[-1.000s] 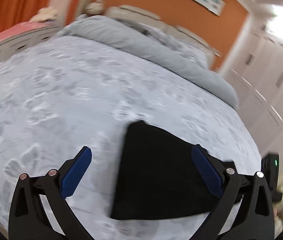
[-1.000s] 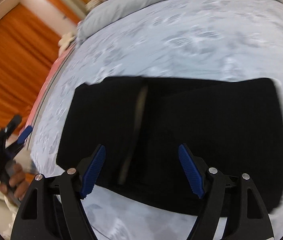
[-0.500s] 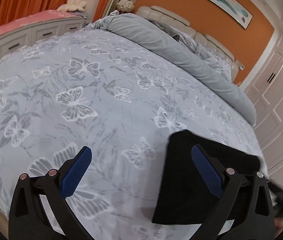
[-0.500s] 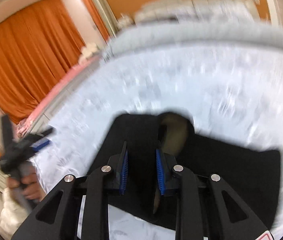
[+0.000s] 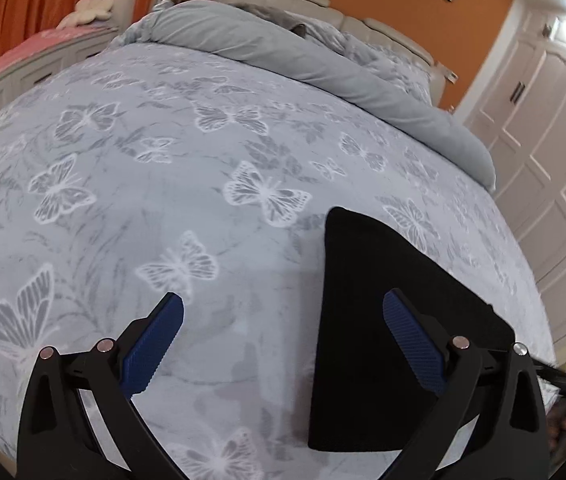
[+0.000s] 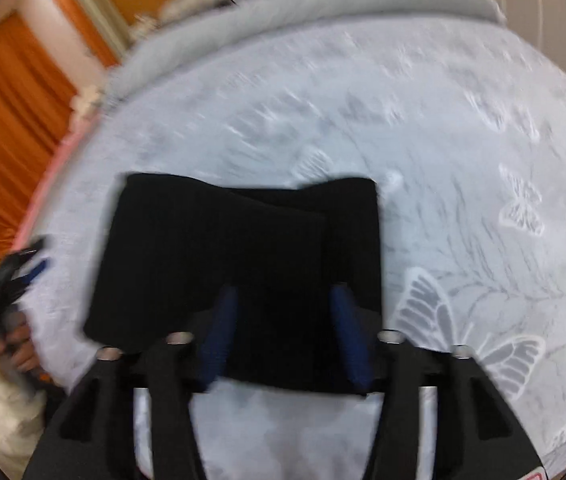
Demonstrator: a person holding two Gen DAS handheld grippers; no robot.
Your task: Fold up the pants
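The left gripper (image 5: pixel 283 340) has its two blue-padded fingers (image 5: pixel 151 344) spread wide with nothing between them; it hangs above the bedspread (image 5: pixel 163 168), its right finger over the edge of the pants. The right gripper (image 6: pixel 285 336) is blurred, but its two blue pads stand apart, holding nothing, over the near edge of the pants (image 6: pixel 239 256). There is one pair of pants (image 5: pixel 387 340), black, folded into a compact rectangle with an overlapping layer visible across its top, lying flat on the bedspread near the bed's near edge. The bedspread is pale blue-grey with a white butterfly print. Beyond it one grey duvet (image 5: pixel 323 64) is rolled back across the head of the bed, against one padded headboard (image 5: pixel 323 4). In the right wrist view the left gripper (image 6: pixel 7 276) shows at the left edge, held in a hand (image 6: pixel 19 352) beside the bed. Orange curtains (image 6: pixel 7 120) hang on the left; white wardrobe doors (image 5: pixel 543 128) stand on the right.
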